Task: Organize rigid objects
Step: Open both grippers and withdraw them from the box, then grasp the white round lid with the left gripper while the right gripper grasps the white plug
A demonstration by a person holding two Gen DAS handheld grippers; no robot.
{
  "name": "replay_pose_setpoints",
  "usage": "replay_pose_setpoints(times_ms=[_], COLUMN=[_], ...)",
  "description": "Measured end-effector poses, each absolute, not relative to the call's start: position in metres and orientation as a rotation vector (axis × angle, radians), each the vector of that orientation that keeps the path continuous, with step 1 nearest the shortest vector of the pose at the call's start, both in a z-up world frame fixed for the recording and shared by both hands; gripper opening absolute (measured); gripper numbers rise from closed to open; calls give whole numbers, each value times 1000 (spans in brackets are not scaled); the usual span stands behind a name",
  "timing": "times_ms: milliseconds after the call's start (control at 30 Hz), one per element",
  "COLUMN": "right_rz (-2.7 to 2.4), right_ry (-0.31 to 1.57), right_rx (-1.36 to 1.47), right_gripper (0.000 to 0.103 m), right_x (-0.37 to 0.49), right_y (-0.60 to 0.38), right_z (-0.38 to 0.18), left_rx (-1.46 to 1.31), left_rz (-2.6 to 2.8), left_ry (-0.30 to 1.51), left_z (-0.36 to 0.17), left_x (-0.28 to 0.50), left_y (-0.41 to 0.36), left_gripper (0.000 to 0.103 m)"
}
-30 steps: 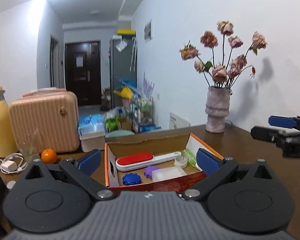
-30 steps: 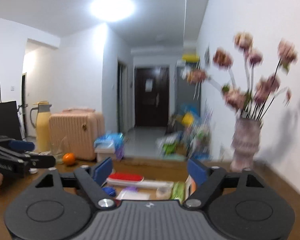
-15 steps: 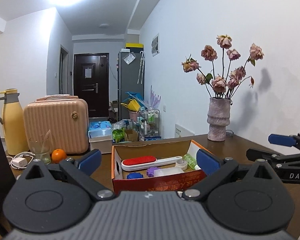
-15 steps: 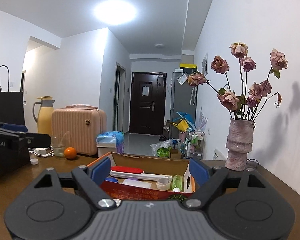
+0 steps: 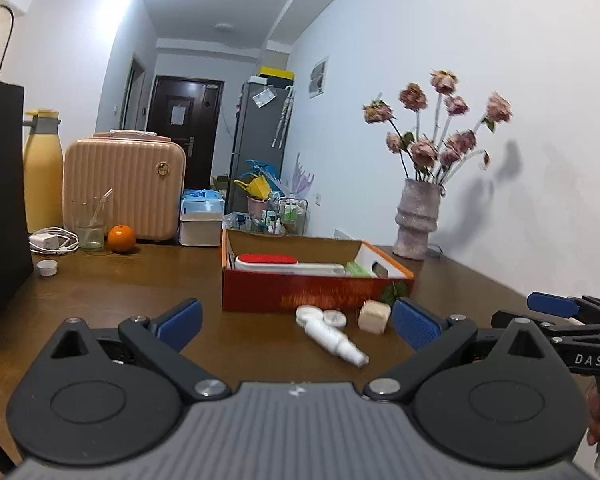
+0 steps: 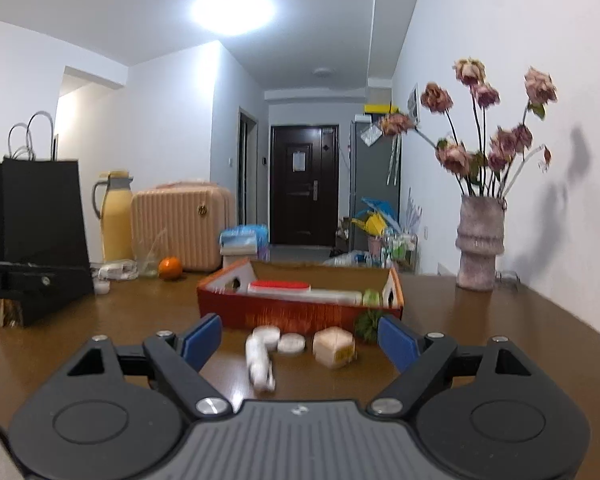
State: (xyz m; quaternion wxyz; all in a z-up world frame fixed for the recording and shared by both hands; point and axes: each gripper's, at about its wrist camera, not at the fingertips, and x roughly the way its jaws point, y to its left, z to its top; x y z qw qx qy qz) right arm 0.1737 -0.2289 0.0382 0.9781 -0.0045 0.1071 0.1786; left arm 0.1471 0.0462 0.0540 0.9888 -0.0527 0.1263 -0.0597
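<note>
Box (image 5: 316, 288) on desk (image 5: 120, 280) already holds brush (image 5: 266, 261); white bottle (image 5: 332, 338), two round lids and cube (image 5: 374, 312) lie near it, unsorted. Left hand-held gripper (image 5: 296, 320) and right hand-held gripper (image 6: 300, 340): wide open, empty.

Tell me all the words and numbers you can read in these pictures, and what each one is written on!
"DAS": white letters on the black body of the right tongs, seen from the left wrist camera.
Letters on the left tongs at the picture's edge: cut off and blurred, not readable.
Printing on the red front of the cardboard box: too blurred.
Paper on the dark door: too small.
Yellow label on the small cube: blurred.
</note>
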Motion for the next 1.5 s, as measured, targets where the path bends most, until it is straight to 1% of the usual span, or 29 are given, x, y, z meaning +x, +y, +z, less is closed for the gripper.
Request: replay_pose_setpoints(times_ms=[167, 400, 767, 1000, 1067, 1100, 1133, 1167, 1200, 1233, 1267, 1333, 1433, 1500], right_rz=[352, 331, 337, 407, 422, 427, 431, 433, 437, 440, 442, 448, 450, 463], right_ry=[293, 335, 380, 435, 462, 486, 504, 518, 531, 544, 549, 564, 593, 615], right_rx=[-30, -6, -69, -105, -103, -102, -101, -101, -99, -95, -89, -77, -65, -41], right_gripper=[86, 85, 84, 84, 83, 82, 78, 77, 77, 77, 77, 75, 70, 68], right_x=[165, 189, 277, 354, 375, 388, 397, 405, 413, 420, 424, 434, 445, 450], right_y=[-237, -245, -248, -230, -225, -222, -220, -218, -216, -214, -213, -210, -207, -206], right_z=[15, 3, 9, 4, 2, 0, -1, -3, -5, -7, -9, -14, -22, -28], left_rx=[-12, -15, 90, 61, 67, 68, 63, 55, 38, 12, -17, -55, -69, -76], left_rz=[-162, -195, -213, -172, -172, -174, -178, -181, -184, -189, -187, -171, -158, -164], left_ry=[268, 353, 445, 522, 530, 531, 536, 543, 553, 567, 583, 609, 652, 649], left_z=[37, 24, 3, -11, -15, -16, -18, -19, -21, -23, -26, -32, -39, -40], left_x=[134, 173, 307, 386, 402, 408, 415, 420, 426, 431, 435, 441, 446, 446], left_y=[32, 12, -29, -23, -24, -25, -25, -25, -24, -22, -18, -14, -10, -8], left_gripper=[103, 103, 103, 102, 99, 94, 88, 84, 75, 70, 68, 56, 51, 50])
